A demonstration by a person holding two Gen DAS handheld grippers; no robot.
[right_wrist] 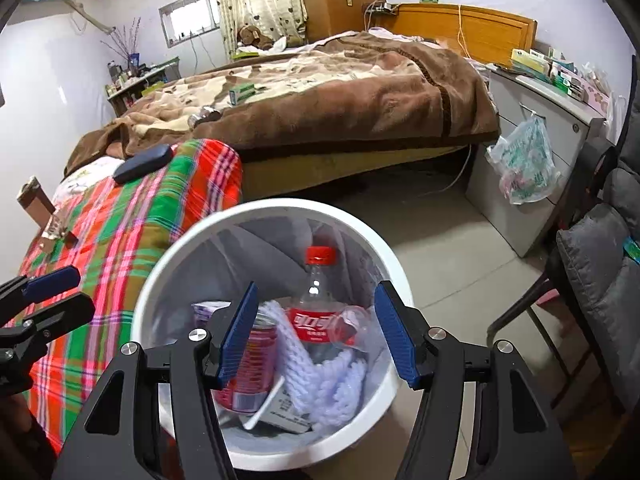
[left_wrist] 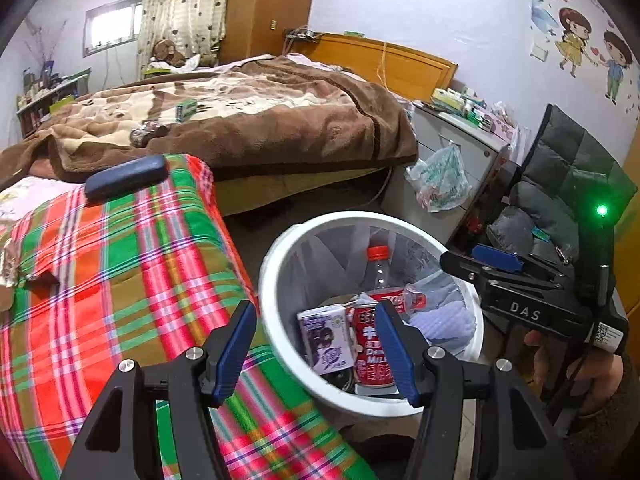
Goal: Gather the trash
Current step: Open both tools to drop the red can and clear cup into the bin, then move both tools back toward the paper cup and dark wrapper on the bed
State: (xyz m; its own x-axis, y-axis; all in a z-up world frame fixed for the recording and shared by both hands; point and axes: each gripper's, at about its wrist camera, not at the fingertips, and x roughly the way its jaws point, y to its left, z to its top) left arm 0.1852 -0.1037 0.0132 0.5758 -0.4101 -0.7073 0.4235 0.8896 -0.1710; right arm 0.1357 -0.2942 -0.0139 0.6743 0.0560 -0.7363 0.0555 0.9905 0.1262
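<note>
bedroom: bed (right_wrist: pixel 340 92) under brown blanket, pale walls (right_wrist: pixel 48 80), small bright window (right_wrist: pixel 188 18).

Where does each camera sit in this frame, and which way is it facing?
Left wrist: rides the left gripper, open, looking down past the plaid bedding into the white bin; the right gripper and its hand show at right.
Right wrist: rides the right gripper, open, above the bin, looking in; the left gripper shows at left.
Shared: bin, cola bottle, red can, brown-blanketed bed.
</note>
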